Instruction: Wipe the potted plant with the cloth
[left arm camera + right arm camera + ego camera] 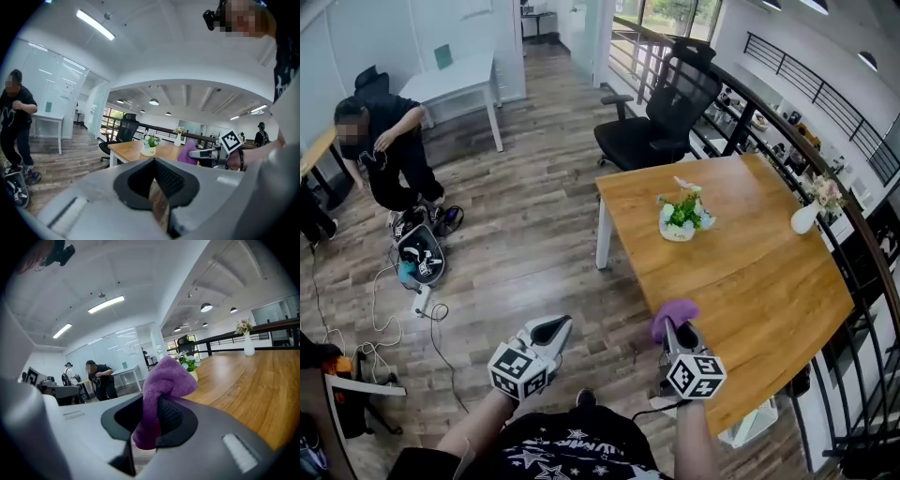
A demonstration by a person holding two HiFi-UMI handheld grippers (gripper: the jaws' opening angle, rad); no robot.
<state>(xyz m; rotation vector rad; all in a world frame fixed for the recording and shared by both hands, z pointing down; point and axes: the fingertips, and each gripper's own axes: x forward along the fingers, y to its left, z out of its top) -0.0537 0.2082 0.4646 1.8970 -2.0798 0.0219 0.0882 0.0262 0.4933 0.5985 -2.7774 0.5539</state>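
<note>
Head view: the table stands at the right, and the plant sits on it near its far left edge. A vase is at the table's far right edge, and a chair is behind the table. The left gripper is over the floor, left of the table and well short of it. The right gripper is at the table's near left edge with the purple cloth bunched at its tip, well apart from the plant.

Left gripper view: the jaws are pressed together with nothing between them. Ahead, the plant stands on the table, and the cloth shows at the table's right.

Right gripper view: the jaws pinch the cloth, which rises in a fold above them. Beyond it, the plant stands on the table, and the vase is at the table's far side.
</note>
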